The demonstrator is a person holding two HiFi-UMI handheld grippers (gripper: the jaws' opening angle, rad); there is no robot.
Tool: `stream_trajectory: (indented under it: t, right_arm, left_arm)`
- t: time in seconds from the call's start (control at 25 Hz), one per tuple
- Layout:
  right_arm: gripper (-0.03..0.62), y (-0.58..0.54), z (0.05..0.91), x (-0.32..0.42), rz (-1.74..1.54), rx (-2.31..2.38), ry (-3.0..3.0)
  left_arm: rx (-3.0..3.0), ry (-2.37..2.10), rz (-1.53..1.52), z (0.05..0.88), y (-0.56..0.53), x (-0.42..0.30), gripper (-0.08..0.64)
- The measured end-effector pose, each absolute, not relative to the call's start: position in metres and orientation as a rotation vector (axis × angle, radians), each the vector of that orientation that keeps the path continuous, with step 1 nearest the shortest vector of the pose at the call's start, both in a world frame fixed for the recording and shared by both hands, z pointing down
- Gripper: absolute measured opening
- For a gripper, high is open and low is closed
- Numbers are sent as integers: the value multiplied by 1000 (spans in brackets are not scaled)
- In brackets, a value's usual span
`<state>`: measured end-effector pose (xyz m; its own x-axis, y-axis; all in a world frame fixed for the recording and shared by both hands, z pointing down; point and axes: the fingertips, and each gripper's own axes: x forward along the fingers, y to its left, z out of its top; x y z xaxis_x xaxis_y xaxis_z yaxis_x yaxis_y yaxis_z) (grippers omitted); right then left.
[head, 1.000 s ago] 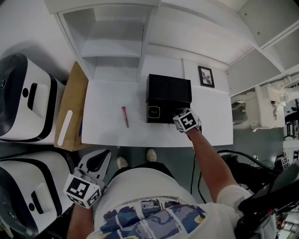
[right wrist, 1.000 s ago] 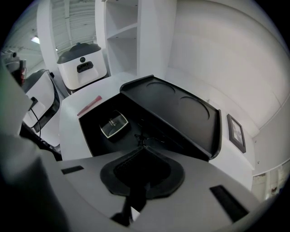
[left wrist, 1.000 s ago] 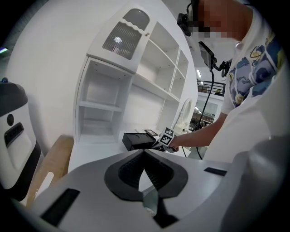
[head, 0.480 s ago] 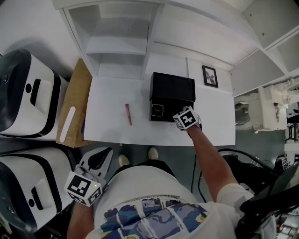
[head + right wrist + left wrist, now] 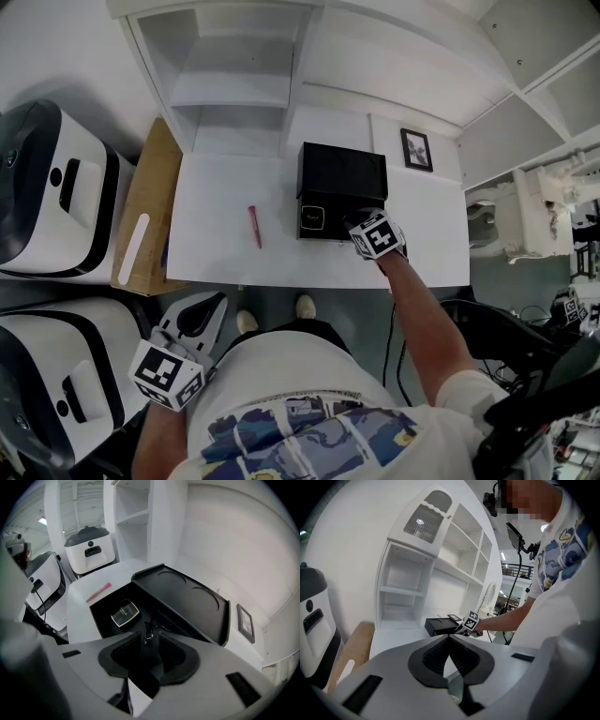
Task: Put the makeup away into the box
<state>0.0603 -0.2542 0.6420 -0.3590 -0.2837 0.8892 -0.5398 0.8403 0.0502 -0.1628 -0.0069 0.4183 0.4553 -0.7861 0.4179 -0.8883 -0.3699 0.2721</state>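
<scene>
An open black box (image 5: 341, 178) stands on the white table (image 5: 216, 253), its lid (image 5: 187, 592) leaning back. Inside lies a square compact (image 5: 124, 613). My right gripper (image 5: 364, 225) hangs over the box's front right corner. Its jaws have just been opening and now stand apart (image 5: 149, 639); a small dark item with a shiny tip (image 5: 148, 631) lies in the box between the fingertips, not pressed by the pads. A pink makeup stick (image 5: 253, 226) lies on the table left of the box. My left gripper (image 5: 208, 307) waits low beside the person's body, its tips together (image 5: 449, 638) and nothing in them.
A wooden board (image 5: 145, 211) leans at the table's left edge. Two white machines (image 5: 52, 187) (image 5: 56, 375) stand further left. A small picture frame (image 5: 415, 150) lies behind the box on the right. White shelves (image 5: 234, 84) rise behind the table.
The right gripper stays over the box's front right corner and the left gripper keeps still. Only the head view has shifted a little.
</scene>
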Motion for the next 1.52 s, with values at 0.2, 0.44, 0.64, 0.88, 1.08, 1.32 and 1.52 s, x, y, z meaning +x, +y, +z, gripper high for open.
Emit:
stream_trajectory:
  t: [0.2, 0.44, 0.64, 0.88, 1.08, 1.32, 1.52]
  right_arm:
    - [129, -249, 615, 54, 275, 628, -2002]
    - [123, -236, 590, 45, 254, 628, -2031]
    - [112, -216, 576, 32, 246, 598, -2052]
    - [107, -177, 567, 7, 241, 540, -2087]
    - [107, -147, 571, -21, 236, 490, -2111]
    - [107, -124, 583, -63, 235, 472, -2144]
    - [107, -117, 600, -105, 291, 481, -2174]
  left_arm:
    - [2280, -1381, 292, 416, -3, -159, 14]
    - [2306, -1360, 280, 414, 6, -157, 14]
    - [2313, -1355, 268, 414, 16, -158, 14]
    - [2311, -1351, 264, 418, 31, -165, 14]
    - [2314, -1345, 260, 420, 38, -171, 14]
    - [2335, -1337, 261, 422, 46, -185, 14]
    - [2317, -1354, 263, 424, 58, -201, 14]
